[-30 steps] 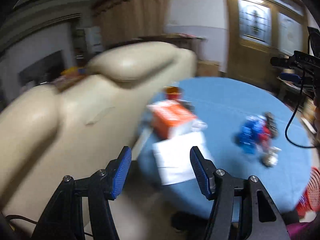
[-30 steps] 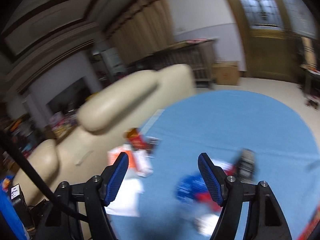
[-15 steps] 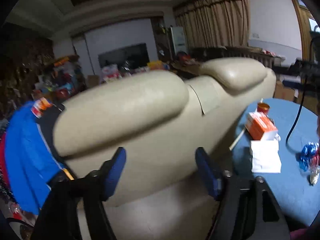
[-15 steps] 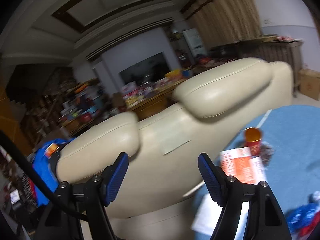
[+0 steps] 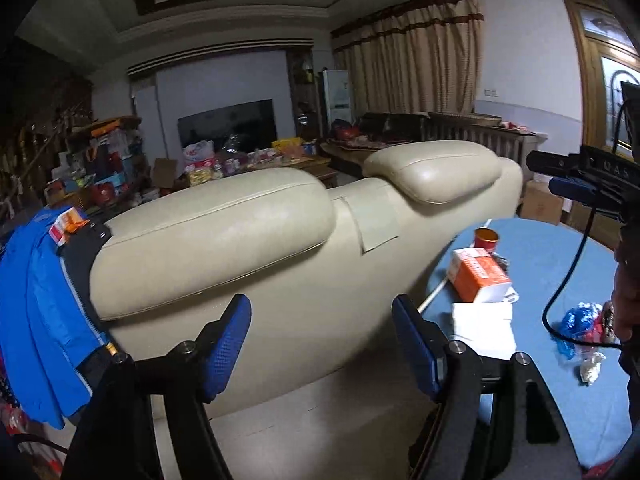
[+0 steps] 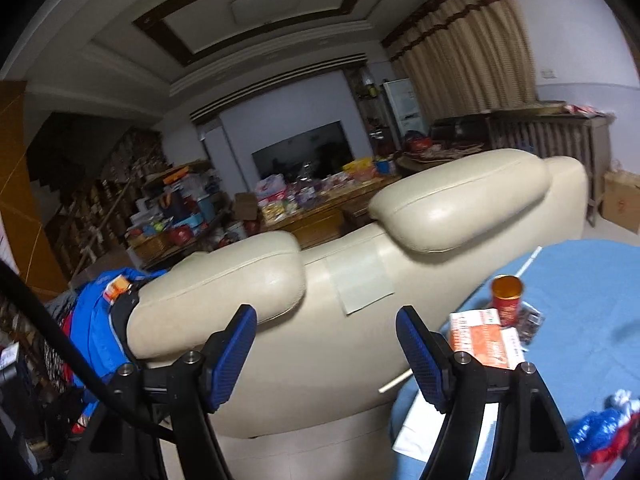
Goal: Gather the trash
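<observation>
Trash lies on a round blue table (image 5: 560,264) at the right: an orange box (image 5: 476,276), a red and gold cup (image 5: 486,238), a white paper (image 5: 484,326) and crumpled blue and red wrappers (image 5: 580,328). My left gripper (image 5: 320,332) is open and empty, facing the back of a cream sofa (image 5: 280,280), left of the table. My right gripper (image 6: 326,336) is also open and empty, facing the same sofa (image 6: 320,360). In the right wrist view the orange box (image 6: 480,338), the cup (image 6: 507,300) and the wrappers (image 6: 600,432) sit to its right.
A blue jacket (image 5: 36,320) hangs over the sofa's left end with a small orange box (image 5: 66,224) on it. Beyond the sofa are a cluttered low table (image 6: 320,200), a dark screen (image 6: 304,152) and packed shelves. A black cable (image 5: 568,280) hangs over the blue table.
Both views have swung left, from the blue table to the sofa back; the trash now sits at the right edge. The left jaws stand wider than a second ago.
</observation>
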Available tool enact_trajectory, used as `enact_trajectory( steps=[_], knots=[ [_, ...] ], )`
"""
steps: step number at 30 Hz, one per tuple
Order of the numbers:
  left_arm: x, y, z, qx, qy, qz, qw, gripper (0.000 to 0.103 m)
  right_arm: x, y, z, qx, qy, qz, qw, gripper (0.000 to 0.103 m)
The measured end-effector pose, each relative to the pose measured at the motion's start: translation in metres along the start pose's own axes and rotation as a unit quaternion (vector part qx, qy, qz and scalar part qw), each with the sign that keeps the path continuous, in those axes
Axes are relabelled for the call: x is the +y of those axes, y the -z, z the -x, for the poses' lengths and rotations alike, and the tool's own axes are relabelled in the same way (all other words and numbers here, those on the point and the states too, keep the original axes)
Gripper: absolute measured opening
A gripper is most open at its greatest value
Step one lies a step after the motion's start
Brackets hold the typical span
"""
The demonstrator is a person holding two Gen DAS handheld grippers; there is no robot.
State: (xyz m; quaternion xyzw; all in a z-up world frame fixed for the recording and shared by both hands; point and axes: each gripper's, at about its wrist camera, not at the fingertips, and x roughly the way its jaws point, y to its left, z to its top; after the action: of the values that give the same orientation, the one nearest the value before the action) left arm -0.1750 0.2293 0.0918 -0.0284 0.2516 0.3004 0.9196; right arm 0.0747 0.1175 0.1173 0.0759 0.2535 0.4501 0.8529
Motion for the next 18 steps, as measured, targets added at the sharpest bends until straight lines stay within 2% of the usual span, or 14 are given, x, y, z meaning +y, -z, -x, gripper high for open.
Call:
enact_trajectory(
  steps=[6,11,15,18],
  knots=[
    [-0.026,0.002,0.006,-0.006,0.032,-0.023,0.9992,0.074,-0.027,-0.003,0.034,-0.024,0.045,-0.012,0.999,0.075],
    [-0.048,0.006,0.007,0.001,0.054,-0.045,0.9975,0.074,-0.05,0.0,0.052,-0.029,0.075,-0.026,0.996,0.075],
    [-0.064,0.008,0.007,0.004,0.072,-0.056,0.9958,0.074,-0.07,0.002,0.069,-0.038,0.078,-0.054,0.995,0.075],
    [-0.08,0.009,0.007,0.003,0.091,-0.065,0.9937,0.074,-0.078,0.004,0.084,-0.045,0.093,-0.049,0.993,0.075]
  ],
)
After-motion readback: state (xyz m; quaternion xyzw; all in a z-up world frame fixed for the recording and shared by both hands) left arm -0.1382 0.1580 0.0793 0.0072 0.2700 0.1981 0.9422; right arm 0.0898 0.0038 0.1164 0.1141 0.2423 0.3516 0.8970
